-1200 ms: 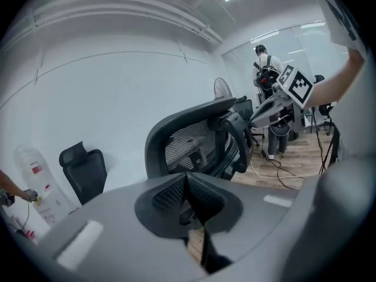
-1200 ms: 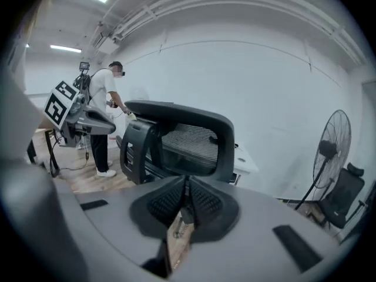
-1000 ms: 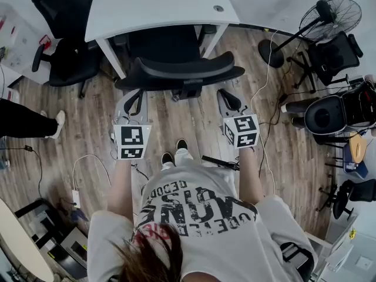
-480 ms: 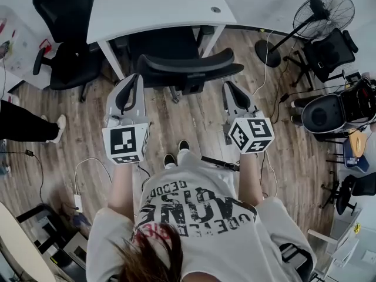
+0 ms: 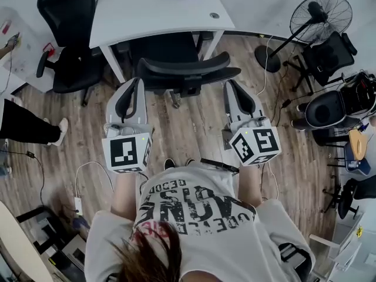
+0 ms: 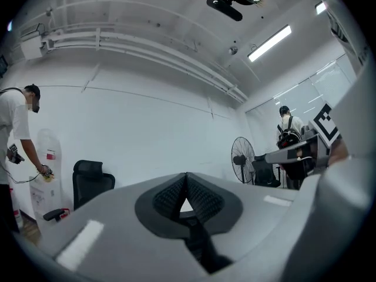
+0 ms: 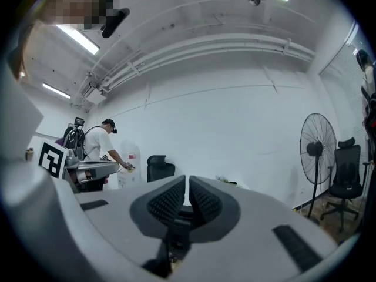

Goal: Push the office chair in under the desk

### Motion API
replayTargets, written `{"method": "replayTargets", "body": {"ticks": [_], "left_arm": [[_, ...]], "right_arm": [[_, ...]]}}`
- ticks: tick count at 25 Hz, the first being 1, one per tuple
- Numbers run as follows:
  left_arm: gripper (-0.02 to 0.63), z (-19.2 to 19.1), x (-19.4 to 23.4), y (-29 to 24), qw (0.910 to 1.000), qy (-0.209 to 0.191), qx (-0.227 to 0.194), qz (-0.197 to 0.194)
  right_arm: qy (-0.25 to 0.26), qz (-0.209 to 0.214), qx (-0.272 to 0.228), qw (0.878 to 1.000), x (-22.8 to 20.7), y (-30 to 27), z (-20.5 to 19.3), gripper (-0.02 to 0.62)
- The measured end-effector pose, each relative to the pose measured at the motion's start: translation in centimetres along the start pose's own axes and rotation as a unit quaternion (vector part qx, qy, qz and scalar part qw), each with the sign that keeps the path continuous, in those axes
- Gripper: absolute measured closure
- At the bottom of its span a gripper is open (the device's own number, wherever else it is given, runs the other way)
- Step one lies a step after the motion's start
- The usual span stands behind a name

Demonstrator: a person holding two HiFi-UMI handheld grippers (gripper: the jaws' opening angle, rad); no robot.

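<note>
- The office chair (image 5: 182, 68) stands at 12 o'clock from the person. Its seat is tucked beneath the white desk (image 5: 147, 10), and its curved backrest shows just outside the desk's near edge.
- The left gripper (image 5: 135, 86) has its tongs pressed together on nothing; its own view shows the 2 ribbed pads meeting. It sits at 8 o'clock of the backrest, near it but apart.
- The right gripper (image 5: 231, 88) is likewise closed and empty, with only a hairline slit between its pads. It sits at 4 o'clock of the backrest, not touching.
- The chair looks nearly home. If any push remains, set both closed tips on the backrest's 2 ends at equal height and press evenly toward 12 o'clock, so that the chair rolls straight and does not swivel into a desk leg.
- Hard to judge: the chair's base and castors are hidden under the seat and the desk top, so its clearance from the desk legs cannot be told.
- Both gripper views show only wall, ceiling and a fan (image 5: 326, 13) — never the chair — so contact must be read from the head view alone.
</note>
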State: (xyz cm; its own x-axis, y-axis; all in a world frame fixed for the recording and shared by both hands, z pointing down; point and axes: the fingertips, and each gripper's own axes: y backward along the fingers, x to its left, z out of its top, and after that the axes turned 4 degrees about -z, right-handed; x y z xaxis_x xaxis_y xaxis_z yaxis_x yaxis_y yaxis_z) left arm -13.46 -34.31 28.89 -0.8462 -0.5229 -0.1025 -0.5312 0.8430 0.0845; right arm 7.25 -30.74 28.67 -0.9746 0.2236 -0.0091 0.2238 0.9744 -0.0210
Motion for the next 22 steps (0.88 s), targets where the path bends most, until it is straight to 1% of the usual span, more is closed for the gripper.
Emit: {"method": "replayTargets", "body": {"ticks": [5, 12, 19, 22], "left_arm": [[0.594, 0.5, -1.3, -0.2, 0.9999, 0.000, -0.005, 0.009], [0.594, 2.3, -4.5, 0.0, 0.9996, 0.002, -0.013, 0.025], [0.594, 2.6, -8.0, 0.7, 0.9991, 0.007, -0.005, 0.043], [0.594, 2.4, -9.3, 1.3, 0.9987, 0.007, 0.002, 0.050]], "right_arm": [[0.016, 0.006, -0.009, 1.000, -0.6, 0.6, 0.5, 0.565], [-0.004, 0.017, -0.014, 1.000, -2.8, 2.7, 1.7, 0.565], [-0.010, 0.042, -0.010, 0.999, -4.0, 4.6, 1.8, 0.565], [-0.003, 0.057, -0.006, 0.998, -4.0, 5.5, 1.6, 0.565]]}}
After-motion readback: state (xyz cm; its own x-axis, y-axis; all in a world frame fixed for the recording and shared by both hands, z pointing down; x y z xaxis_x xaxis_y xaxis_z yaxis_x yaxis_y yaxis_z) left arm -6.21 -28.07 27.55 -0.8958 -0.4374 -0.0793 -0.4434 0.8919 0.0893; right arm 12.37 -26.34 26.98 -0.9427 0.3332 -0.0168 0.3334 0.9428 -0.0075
